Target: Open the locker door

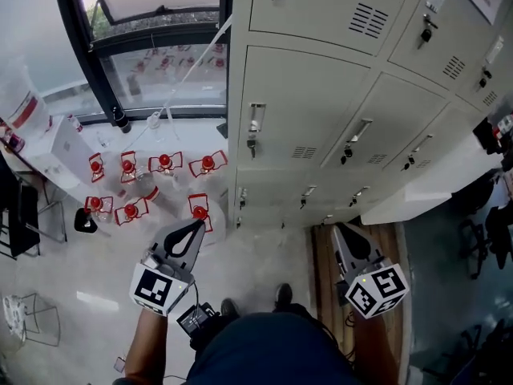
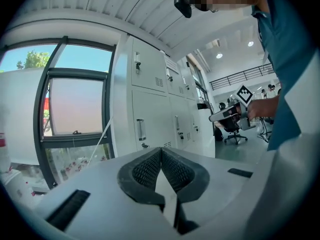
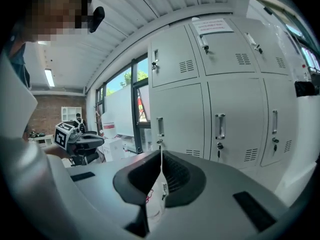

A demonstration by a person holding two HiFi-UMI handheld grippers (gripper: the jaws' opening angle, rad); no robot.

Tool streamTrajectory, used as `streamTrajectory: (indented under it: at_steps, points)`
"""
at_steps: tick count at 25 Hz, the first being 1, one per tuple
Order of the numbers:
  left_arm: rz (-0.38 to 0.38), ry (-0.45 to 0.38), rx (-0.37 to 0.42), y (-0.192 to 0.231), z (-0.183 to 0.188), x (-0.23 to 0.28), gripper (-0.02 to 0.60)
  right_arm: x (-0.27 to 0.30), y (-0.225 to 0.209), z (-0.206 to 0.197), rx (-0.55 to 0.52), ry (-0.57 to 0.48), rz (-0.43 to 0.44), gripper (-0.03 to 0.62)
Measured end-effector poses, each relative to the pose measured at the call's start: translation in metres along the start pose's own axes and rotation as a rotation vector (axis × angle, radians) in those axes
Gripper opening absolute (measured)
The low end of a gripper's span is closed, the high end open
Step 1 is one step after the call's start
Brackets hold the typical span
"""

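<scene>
A bank of pale grey lockers [image 1: 337, 95] fills the upper right of the head view, all doors in front of me closed. The nearest column's door has a vertical handle [image 1: 255, 122] with a key below it. My left gripper [image 1: 193, 226] is held low, short of the lockers, its jaws shut with nothing between them. My right gripper [image 1: 340, 230] is level with it to the right, also shut and empty. In the left gripper view the closed jaws [image 2: 161, 149] point at the lockers' handle [image 2: 141, 129]. In the right gripper view the shut jaws [image 3: 161, 152] line up under a handle [image 3: 160, 126].
Several red-capped glass vessels [image 1: 164, 163] stand on the floor by the window [image 1: 152, 46] at the left. A white panel [image 1: 425, 191] juts out from the lockers at the right. Black office chairs [image 1: 485, 231] stand at the far right. My shoes [image 1: 283, 295] are on the pale floor.
</scene>
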State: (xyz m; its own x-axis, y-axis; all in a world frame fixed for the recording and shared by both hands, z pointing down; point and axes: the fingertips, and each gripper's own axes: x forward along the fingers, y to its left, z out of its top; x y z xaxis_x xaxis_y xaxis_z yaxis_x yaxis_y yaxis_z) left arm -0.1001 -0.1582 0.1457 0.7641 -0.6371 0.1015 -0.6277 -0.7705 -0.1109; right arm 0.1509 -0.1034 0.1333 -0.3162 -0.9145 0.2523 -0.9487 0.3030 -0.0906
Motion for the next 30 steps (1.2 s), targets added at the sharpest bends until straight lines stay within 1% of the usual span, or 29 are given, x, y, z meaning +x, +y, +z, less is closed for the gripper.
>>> streamTrajectory:
  at_steps: [2,6,10,16,23,27,30]
  points:
    - [0.033,0.010,0.001,0.000,-0.001,-0.002,0.017,0.008,-0.004,-0.003,0.009,0.013,0.037,0.038]
    - [0.102,0.034,-0.006,0.003,-0.008,-0.004,0.017,0.026,-0.008,-0.001,-0.017,0.015,0.111,0.038]
    - [0.121,0.053,0.013,-0.001,-0.016,0.002,0.017,0.038,-0.013,-0.008,-0.023,0.040,0.159,0.038]
    - [0.159,0.088,-0.005,0.005,-0.030,0.006,0.017,0.058,-0.021,-0.020,-0.030,0.073,0.201,0.038]
    - [0.178,0.134,-0.031,0.015,-0.063,0.011,0.017,0.088,-0.021,-0.048,-0.035,0.121,0.229,0.038]
    - [0.174,0.161,-0.044,0.017,-0.088,0.017,0.017,0.109,-0.018,-0.075,-0.050,0.150,0.252,0.038]
    - [0.159,0.174,-0.038,0.014,-0.106,0.021,0.017,0.123,-0.014,-0.097,-0.064,0.169,0.264,0.038]
